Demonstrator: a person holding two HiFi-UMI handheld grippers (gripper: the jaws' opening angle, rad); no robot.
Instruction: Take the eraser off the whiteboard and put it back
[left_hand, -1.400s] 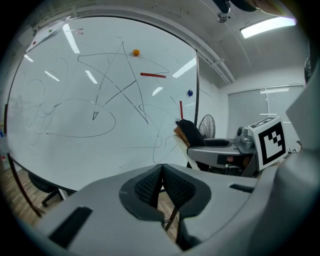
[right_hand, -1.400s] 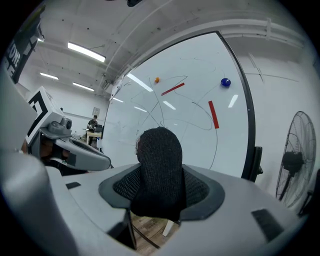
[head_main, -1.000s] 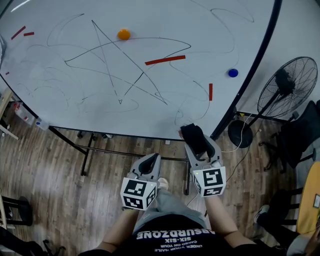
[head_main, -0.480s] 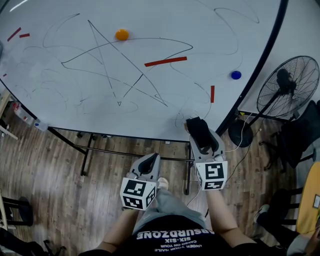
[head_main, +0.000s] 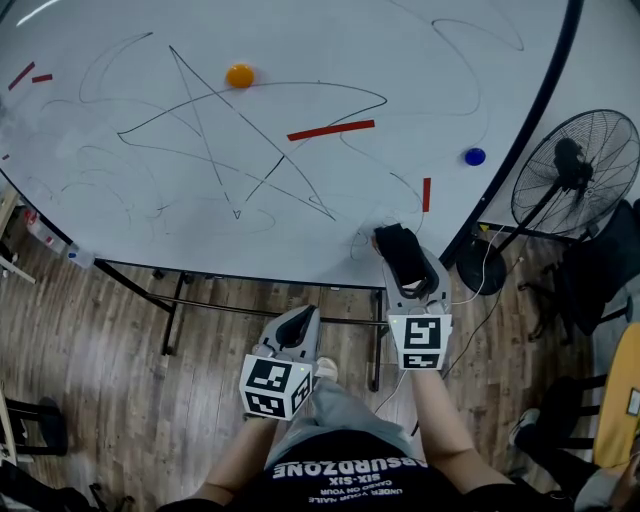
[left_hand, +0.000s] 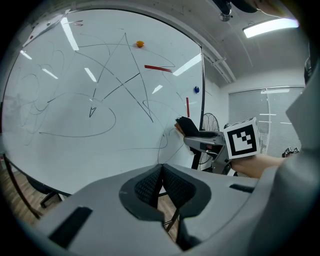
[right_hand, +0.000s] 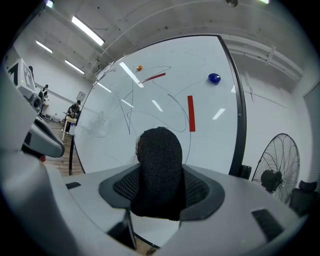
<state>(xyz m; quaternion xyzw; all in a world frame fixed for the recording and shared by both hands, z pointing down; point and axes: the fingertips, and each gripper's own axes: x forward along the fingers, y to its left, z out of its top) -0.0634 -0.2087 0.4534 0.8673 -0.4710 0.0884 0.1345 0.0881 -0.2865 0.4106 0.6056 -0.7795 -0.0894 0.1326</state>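
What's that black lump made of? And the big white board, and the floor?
The eraser looks like soft black fabric, maybe felt or knit: it is matte with a fine woven texture. The whiteboard seems to be a hard, glossy coated panel, since ceiling lights reflect on it as streaks. The floor looks like wood planks or wood-look laminate; I cannot tell which.

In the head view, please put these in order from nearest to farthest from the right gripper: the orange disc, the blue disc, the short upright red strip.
1. Short upright red strip, on the whiteboard just above the right gripper, which holds the eraser.
2. Blue disc, higher, near the board's right edge.
3. Orange disc, far up and to the left.
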